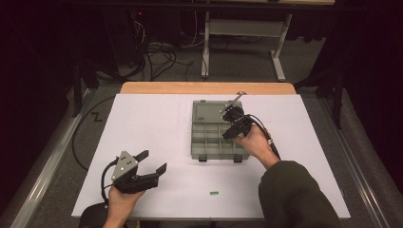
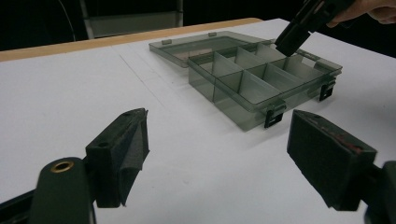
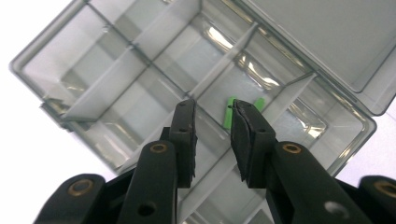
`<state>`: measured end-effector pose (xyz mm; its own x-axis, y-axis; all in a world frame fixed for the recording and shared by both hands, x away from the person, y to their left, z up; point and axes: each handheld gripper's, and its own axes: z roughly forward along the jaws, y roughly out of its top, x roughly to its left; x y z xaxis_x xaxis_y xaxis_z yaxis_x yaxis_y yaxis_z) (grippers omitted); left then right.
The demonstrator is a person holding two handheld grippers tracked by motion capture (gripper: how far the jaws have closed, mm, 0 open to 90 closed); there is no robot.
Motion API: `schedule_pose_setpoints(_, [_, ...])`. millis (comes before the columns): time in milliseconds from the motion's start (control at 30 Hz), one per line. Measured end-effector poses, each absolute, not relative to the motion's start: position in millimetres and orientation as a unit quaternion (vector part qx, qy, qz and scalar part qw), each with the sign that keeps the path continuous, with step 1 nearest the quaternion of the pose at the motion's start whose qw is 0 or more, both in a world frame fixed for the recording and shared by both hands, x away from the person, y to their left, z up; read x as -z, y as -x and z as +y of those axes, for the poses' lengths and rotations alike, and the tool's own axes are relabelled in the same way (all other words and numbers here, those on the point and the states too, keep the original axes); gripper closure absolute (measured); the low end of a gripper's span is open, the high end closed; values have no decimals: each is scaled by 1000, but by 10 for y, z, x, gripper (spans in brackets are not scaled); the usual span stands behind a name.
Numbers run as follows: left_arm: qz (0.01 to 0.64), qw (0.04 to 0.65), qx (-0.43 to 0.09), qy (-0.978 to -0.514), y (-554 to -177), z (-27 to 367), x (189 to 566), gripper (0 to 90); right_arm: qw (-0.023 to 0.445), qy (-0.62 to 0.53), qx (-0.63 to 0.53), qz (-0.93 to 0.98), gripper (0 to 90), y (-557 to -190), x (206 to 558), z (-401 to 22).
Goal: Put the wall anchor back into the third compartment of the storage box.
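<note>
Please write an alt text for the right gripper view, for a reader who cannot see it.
The right tongs, slightly open and empty, hang above an open grey compartment box. Small green pieces lie in one compartment just beyond the tips. The box lid lies open flat at the upper right.

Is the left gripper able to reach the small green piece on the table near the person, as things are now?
Probably yes. The left gripper has open, empty jaws, and only bare white table lies between it and the green piece.
</note>
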<state>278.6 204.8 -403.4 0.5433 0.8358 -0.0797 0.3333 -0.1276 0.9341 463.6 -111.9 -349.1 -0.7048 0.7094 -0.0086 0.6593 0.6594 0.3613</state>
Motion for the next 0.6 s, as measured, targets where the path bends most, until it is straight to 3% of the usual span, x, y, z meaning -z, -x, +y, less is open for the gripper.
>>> schedule_pose_setpoints(600, [412,512,-242,-714,-2791,2042,4038,210,70,-352,-181,915,657,-4404,3461,-1130])
